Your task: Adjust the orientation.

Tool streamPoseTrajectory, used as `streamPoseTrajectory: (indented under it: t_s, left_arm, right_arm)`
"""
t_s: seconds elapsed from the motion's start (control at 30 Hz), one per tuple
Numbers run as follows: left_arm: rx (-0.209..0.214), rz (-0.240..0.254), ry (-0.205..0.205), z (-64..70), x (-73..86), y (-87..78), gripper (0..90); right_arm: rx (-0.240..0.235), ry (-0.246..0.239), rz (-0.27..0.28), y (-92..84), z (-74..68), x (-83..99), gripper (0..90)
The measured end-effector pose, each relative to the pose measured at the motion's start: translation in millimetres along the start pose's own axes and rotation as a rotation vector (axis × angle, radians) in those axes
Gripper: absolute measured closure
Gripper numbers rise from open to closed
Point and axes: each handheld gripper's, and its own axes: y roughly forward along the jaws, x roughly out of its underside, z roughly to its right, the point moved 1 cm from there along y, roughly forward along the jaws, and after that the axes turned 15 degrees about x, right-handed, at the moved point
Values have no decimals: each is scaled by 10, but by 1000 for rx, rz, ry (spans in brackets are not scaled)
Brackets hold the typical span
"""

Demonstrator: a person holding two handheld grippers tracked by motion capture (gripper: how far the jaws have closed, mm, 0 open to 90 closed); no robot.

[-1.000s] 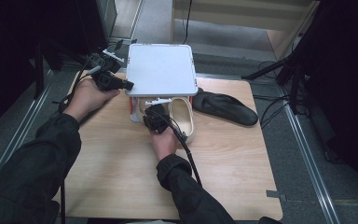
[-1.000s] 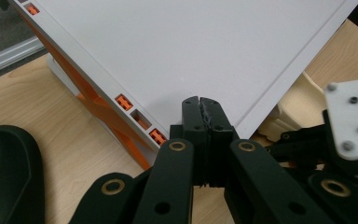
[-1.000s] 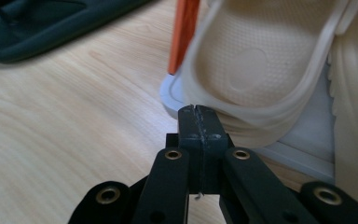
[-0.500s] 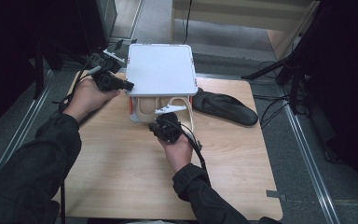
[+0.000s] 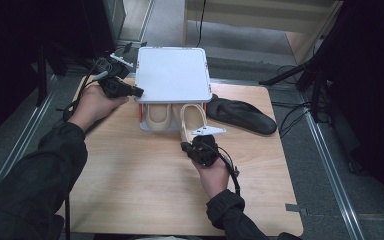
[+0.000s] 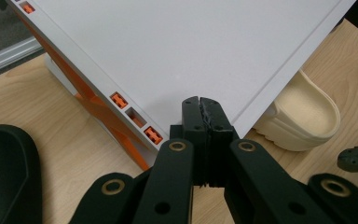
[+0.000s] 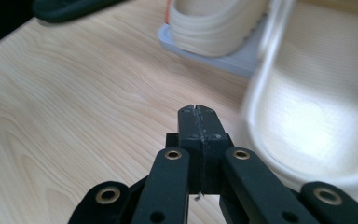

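Wooden counter (image 5: 130,190) boards run pale under everything, with grey floor around. At ten o'clock the left gripper (image 5: 136,92) reaches in level, its fingers pressed together against the left edge of the white lid (image 5: 172,75), whose corner sits just past their tips in the left gripper view. At the counter's centre the right gripper (image 5: 186,146) points toward twelve o'clock, fingers closed on nothing, just beside the heel of a cream slipper (image 5: 192,120) jutting from under the lid. Its partner (image 5: 158,117) lies beneath the lid on the grey base. A black slipper (image 5: 242,116) rests at two o'clock.
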Motion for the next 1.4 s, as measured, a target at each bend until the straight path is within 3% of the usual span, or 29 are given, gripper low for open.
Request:
streamPoseTrajectory:
  t_s: [0.2, 0.33, 0.57, 0.67, 0.93, 1.4]
  left_arm:
    - [-2, 5, 1, 2, 7, 0, 900]
    - [-6, 8, 2, 5, 8, 2, 900]
    - [0, 8, 2, -5, 13, -5, 900]
    - [-2, 8, 2, 0, 11, -1, 900]
    - [2, 9, 2, -4, 11, -1, 900]
    - [4, 15, 1, -9, 15, 0, 900]
  right_arm:
    - [-5, 10, 1, -70, 166, 153, 900]
    - [21, 29, -27, -95, 286, 224, 900]
    - [29, 14, -48, -132, 351, 284, 900]
    - [31, 9, -54, -111, 388, 310, 900]
    - [54, 64, -87, 23, 558, 338, 900]
    - [54, 53, -79, 131, 504, 247, 900]
